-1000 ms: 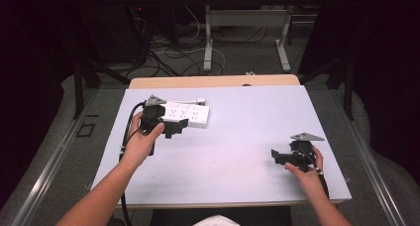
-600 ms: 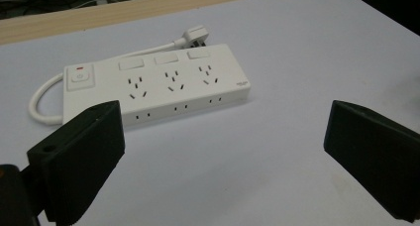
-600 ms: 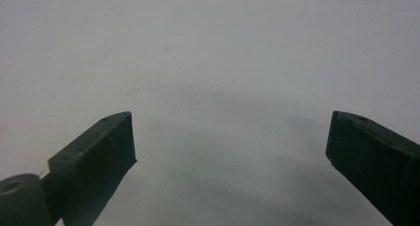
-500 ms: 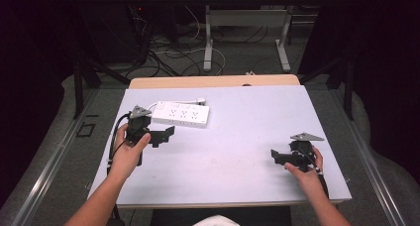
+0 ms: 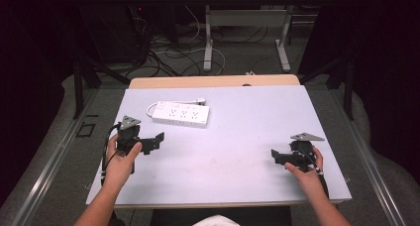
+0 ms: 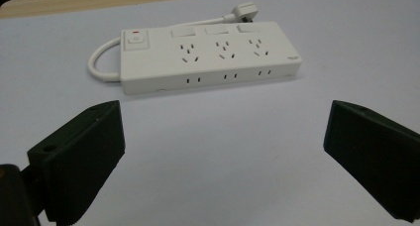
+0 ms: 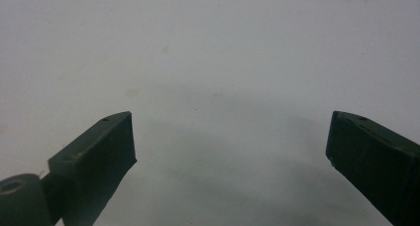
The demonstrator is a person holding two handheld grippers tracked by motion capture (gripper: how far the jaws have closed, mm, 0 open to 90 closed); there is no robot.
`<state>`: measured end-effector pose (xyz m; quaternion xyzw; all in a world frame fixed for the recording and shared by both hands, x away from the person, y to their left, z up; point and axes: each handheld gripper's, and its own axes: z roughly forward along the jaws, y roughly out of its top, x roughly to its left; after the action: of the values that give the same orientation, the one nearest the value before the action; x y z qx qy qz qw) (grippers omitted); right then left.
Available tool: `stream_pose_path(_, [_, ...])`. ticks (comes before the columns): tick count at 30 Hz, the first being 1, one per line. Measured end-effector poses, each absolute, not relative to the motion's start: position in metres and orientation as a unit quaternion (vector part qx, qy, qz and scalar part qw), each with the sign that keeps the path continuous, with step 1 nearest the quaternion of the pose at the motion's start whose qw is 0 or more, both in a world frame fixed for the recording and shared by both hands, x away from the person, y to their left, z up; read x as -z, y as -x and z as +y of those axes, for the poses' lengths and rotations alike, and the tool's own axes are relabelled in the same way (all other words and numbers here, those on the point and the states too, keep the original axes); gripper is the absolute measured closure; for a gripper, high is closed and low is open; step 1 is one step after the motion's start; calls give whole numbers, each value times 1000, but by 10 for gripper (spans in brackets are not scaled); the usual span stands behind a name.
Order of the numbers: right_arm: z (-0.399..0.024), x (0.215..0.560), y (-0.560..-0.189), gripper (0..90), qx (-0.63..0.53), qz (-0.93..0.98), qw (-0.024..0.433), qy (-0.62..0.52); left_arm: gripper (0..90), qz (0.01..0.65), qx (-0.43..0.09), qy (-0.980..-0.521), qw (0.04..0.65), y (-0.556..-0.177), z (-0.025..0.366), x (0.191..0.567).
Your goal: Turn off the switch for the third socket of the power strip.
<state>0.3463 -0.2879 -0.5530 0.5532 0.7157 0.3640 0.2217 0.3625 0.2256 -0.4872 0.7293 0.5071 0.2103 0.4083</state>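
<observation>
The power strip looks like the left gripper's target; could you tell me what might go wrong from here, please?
1. The power strip lies flat on the table; the open left gripper may push it away rather than straddle it.
2. Its cord loops off one end, and the plug lies behind; a jaw could snag either.
3. The right gripper is open and far off, so it probably cannot steady the strip.
</observation>
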Motion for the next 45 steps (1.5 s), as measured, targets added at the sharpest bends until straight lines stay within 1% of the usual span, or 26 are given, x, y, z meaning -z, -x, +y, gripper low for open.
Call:
stream_pose_path(10, [-288, 553, -346, 45, -363, 716, 222, -553, 25, 521, -221, -723, 397, -355, 235, 510])
stream_pose_path(17, [-288, 554, -347, 45, -363, 715, 223, -554, 25, 519, -218, -720, 406, -352, 239, 524])
stream_pose_path(23, [-288, 554, -346, 45, -363, 717, 223, -552, 25, 532, -219, -710, 406, -352, 249, 537])
stream_pose_path(37, [-288, 554, -347, 45, -363, 717, 224, -551, 25, 559, -221, -695, 395, -354, 265, 553])
stream_pose_path(45, [-287, 553, -346, 45, -363, 718, 223, -551, 25, 568, -210, -692, 393, -356, 268, 559])
